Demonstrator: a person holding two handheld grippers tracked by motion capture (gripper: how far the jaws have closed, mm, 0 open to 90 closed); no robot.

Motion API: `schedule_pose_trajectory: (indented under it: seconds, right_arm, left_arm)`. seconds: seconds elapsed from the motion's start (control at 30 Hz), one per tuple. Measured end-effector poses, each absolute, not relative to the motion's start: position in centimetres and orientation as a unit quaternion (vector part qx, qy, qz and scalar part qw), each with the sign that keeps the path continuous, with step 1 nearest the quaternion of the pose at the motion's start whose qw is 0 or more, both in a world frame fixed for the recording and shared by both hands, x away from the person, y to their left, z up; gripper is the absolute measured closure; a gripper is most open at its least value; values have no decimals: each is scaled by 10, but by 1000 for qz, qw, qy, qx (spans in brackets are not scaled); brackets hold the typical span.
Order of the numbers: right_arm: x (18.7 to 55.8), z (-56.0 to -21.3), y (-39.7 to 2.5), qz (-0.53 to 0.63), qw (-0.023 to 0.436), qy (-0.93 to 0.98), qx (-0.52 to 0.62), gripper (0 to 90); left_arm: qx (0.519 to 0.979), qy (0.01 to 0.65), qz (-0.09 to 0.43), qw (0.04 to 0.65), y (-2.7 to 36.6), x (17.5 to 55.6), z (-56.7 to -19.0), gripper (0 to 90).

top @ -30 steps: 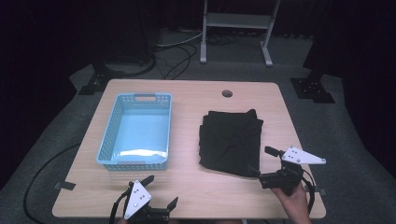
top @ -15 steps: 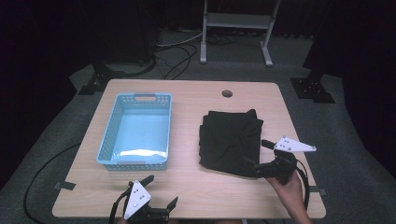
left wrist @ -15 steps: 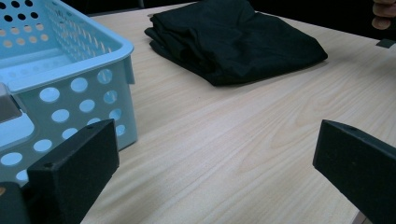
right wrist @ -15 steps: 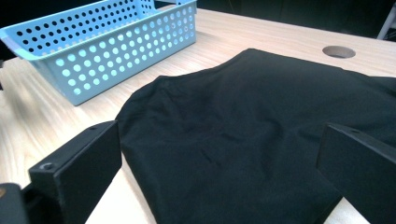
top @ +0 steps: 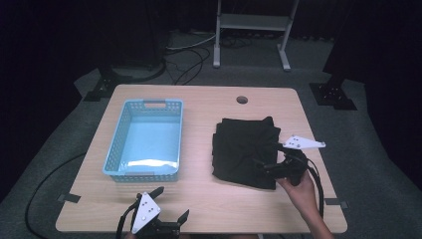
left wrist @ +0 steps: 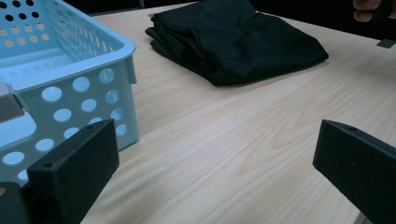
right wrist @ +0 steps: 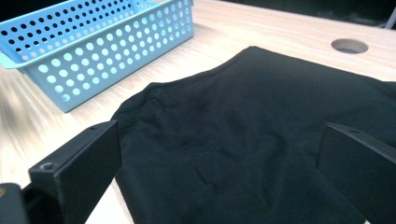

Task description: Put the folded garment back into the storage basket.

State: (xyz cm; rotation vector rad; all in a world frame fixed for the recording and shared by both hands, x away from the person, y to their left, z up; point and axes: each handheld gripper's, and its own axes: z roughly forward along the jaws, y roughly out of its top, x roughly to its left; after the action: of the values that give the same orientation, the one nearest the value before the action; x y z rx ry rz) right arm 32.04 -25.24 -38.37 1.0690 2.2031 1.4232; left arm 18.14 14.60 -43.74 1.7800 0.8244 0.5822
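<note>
A folded black garment [top: 245, 151] lies on the right half of the wooden table [top: 209, 99], its layers stacked into a rough square with a creased near edge. My right gripper [top: 268, 164] hovers over the garment's near right corner, jaws spread wide and clamped on nothing; in the right gripper view the dark cloth [right wrist: 261, 135] spreads between and beyond both jaws. My right hand [top: 301, 186] comes in from the table's near edge behind it.

To take the garment cleanly, I judge I should bring the jaws down low at that near edge and bite through all the folded layers at once, not just the top sheet, so the stack lifts as one piece and does not unfold on the way up.

My left gripper [top: 169, 209] sits at the near edge of the table, left of centre, its jaws likewise standing apart with nothing between them, just short of the basket's near wall.

The light blue perforated basket [top: 112, 167] stands on the left half of the table, well apart from the garment. It holds nothing; its pale floor shows bare from wall to wall.
</note>
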Motion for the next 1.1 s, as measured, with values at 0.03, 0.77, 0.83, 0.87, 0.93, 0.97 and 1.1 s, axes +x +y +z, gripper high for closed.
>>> schedule_pose_trajectory:
  seconds: [0.03,0.77,0.83,0.87,0.93,0.97,1.1]
  right_arm:
    - [323,-383,-252,496,151,768,375,3]
    - [350,-381,-234,462,119,791,382,3]
    - [353,-379,-232,458,113,793,386,3]
    - [354,-378,-231,459,110,792,387,3]
    - [356,-375,-229,458,105,793,388,3]
    - [357,-374,-228,458,106,792,389,3]
    - [362,-371,-225,446,105,797,393,3]
  left_arm:
    - [742,344,243,522,146,181,-437,0]
    - [742,345,243,521,147,182,-437,0]
    - [743,344,243,521,146,182,-437,0]
    - [742,345,243,521,146,182,-438,0]
    - [742,346,243,520,147,182,-438,0]
    - [742,345,243,520,147,182,-438,0]
    - [741,346,243,521,147,182,-437,0]
